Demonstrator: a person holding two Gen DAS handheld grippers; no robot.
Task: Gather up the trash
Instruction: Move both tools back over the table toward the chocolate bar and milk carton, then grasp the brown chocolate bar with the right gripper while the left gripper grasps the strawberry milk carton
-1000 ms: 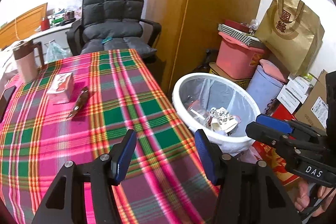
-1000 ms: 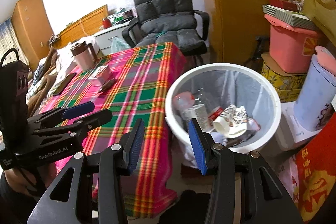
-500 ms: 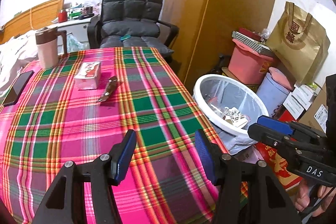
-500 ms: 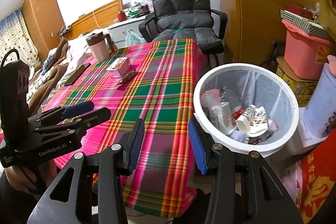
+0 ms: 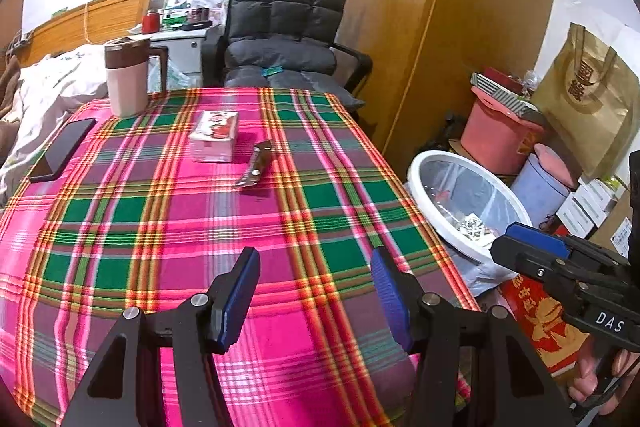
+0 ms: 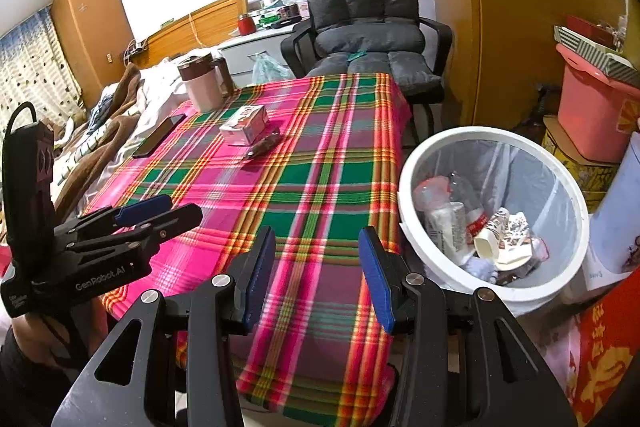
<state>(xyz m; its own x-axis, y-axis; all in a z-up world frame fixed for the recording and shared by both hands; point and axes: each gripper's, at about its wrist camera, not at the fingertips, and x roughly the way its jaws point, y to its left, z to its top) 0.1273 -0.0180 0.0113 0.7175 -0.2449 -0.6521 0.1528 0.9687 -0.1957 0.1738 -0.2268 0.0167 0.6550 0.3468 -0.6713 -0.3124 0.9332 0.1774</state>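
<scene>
A brown crumpled wrapper [image 5: 257, 163] lies on the plaid tablecloth [image 5: 160, 211] beside a tissue pack [image 5: 214, 141]; it also shows in the right wrist view [image 6: 264, 145]. A white bin [image 6: 408, 187] to the right of the table holds cups, bottles and paper; it shows in the left wrist view [image 5: 418, 171] too. My left gripper [image 5: 316, 287] is open and empty above the table's near part. My right gripper [image 6: 318, 267] is open and empty over the table's near right corner, left of the bin.
A pink jug [image 5: 126, 79] and a dark phone [image 5: 62, 149] stand at the table's far left. A grey chair [image 5: 280, 39] is behind the table. A pink tub [image 5: 498, 133], boxes and a paper bag [image 5: 588, 95] crowd the right wall.
Both grippers have pulled back and swung left from the bin toward the table. More of the tablecloth, the jug and the phone have come into view. Both stay open and empty.
</scene>
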